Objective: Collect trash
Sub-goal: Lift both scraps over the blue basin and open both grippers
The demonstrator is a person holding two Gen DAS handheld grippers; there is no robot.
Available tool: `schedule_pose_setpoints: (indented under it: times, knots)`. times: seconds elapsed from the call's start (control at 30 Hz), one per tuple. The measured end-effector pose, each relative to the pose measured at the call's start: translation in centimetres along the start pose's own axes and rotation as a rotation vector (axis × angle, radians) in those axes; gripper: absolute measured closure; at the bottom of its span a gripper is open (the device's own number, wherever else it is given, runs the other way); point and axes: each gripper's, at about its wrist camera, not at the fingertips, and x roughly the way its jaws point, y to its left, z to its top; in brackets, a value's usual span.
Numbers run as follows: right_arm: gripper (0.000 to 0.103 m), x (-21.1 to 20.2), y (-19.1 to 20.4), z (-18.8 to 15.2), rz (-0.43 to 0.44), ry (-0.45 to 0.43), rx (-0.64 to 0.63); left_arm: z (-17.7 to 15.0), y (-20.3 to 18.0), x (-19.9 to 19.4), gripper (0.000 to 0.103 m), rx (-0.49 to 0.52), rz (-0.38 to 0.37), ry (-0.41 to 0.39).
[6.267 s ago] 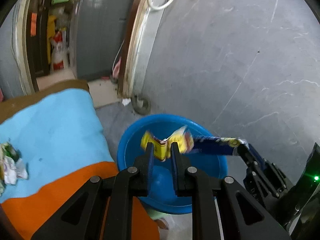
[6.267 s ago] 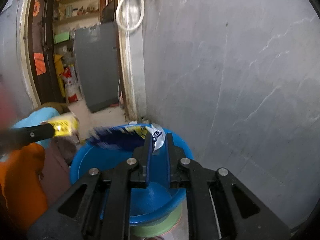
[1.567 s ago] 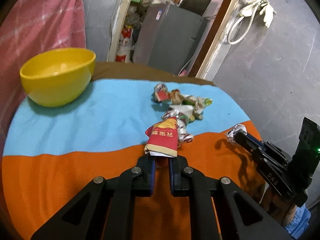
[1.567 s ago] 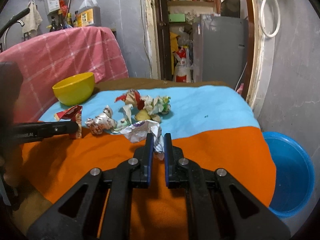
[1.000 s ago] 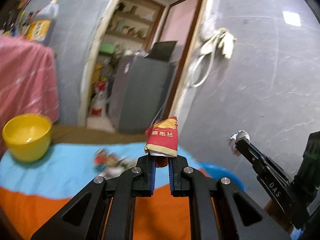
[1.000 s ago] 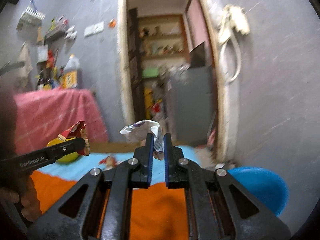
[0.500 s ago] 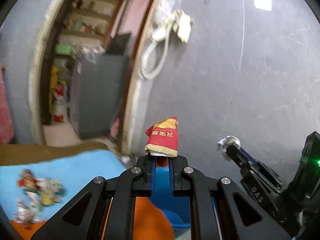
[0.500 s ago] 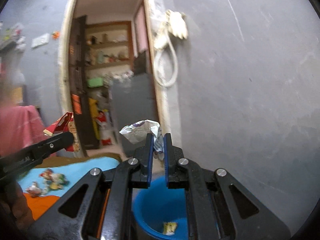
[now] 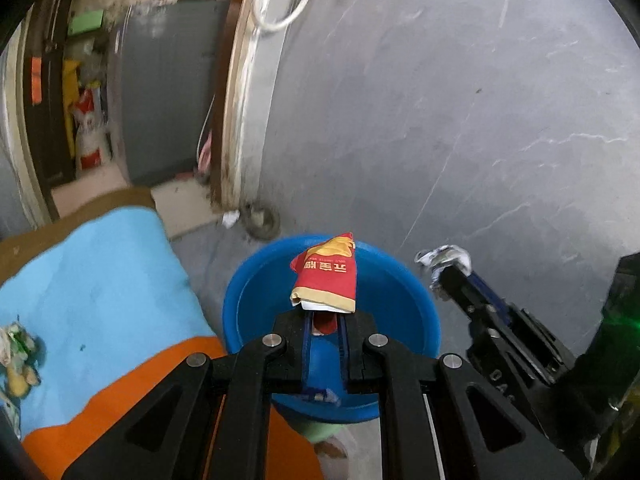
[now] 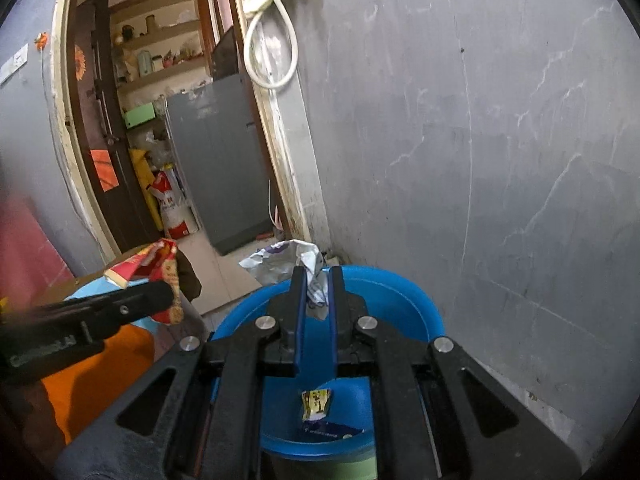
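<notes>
My left gripper [image 9: 323,316] is shut on a red and yellow snack wrapper [image 9: 326,278] and holds it above the blue basin [image 9: 248,292] on the floor. My right gripper [image 10: 316,280] is shut on a crumpled white wrapper [image 10: 282,260], also above the blue basin [image 10: 416,304]. A yellow wrapper [image 10: 317,403] and a dark blue wrapper [image 10: 330,430] lie in the basin's bottom. The right gripper with its white wrapper [image 9: 444,258] shows in the left wrist view. The left gripper with the red wrapper [image 10: 160,268] shows in the right wrist view.
A table with a light blue and orange cloth [image 9: 92,280] is left of the basin, with crumpled trash [image 9: 16,352] at its left edge. A grey wall [image 9: 460,100] stands behind the basin. A doorway with a grey cabinet [image 10: 216,160] lies beyond.
Both grippers have tilted down and moved over the blue basin, each still holding its wrapper. The basin now sits right under the fingertips in both views.
</notes>
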Motion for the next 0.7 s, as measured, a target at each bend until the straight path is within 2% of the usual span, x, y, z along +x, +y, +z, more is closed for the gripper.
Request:
schedule_pose_setpoints:
  times: [0.07, 0.17, 0.23, 0.27, 0.3, 0.47, 0.6, 0.7]
  knots:
    - [0.087, 0.2, -0.1, -0.1, 0.0, 0.014, 0.003, -0.5, -0.2, 1.1, 0.093, -0.014, 0.041, 0.041]
    - [0.086, 0.7, -0.4, -0.1, 0.003, 0.031, 0.012, -0.9, 0.8, 2.0, 0.089, -0.06, 0.042, 0.079]
    - [0.085, 0.9, -0.5, -0.2, 0.005, 0.042, 0.018, -0.8, 1.3, 2.3, 0.083, -0.084, 0.042, 0.087]
    - [0.083, 0.9, -0.5, -0.2, 0.005, 0.045, 0.019, -0.9, 1.8, 2.2, 0.074, -0.1, 0.04, 0.086]
    - [0.082, 1.0, -0.5, -0.2, 0.004, 0.05, 0.021, -0.9, 2.1, 2.2, 0.07, -0.113, 0.04, 0.082]
    - [0.068, 1.2, -0.6, -0.2, 0.009, 0.054, 0.024, -0.6, 3.4, 0.6, 0.068, -0.145, 0.032, 0.053]
    - [0.058, 0.6, -0.5, -0.5, 0.018, 0.044, 0.023, -0.9, 4.0, -2.0, 0.055, -0.161, 0.042, -0.014]
    - [0.043, -0.4, -0.1, -0.4, 0.03, 0.004, 0.024, -1.4, 4.8, -4.1, 0.046, -0.167, 0.054, -0.077]
